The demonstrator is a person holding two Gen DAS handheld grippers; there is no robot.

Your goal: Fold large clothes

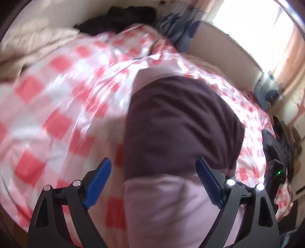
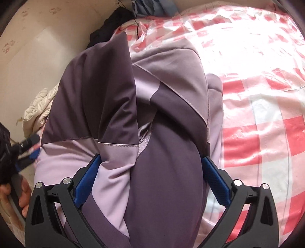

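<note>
A purple and lilac jacket (image 2: 118,99) lies bunched on a red and white checked plastic sheet (image 2: 257,118) over the bed. My right gripper (image 2: 150,160) is wide open, its blue pads either side of a thick fold of the jacket. In the blurred left wrist view the jacket (image 1: 181,122) lies between the blue pads of my left gripper (image 1: 153,166), which is also wide open. The pads do not press the cloth in either view. The other gripper shows at the far left of the right wrist view (image 2: 28,150).
A cream quilted garment (image 2: 38,106) lies at the left by the wall. Dark clothes (image 1: 122,17) and blue clothes (image 1: 179,28) are piled at the bed's far end. A bright window with curtains (image 1: 266,28) is at the right. A dark device with a green light (image 1: 278,167) sits at the bed's right edge.
</note>
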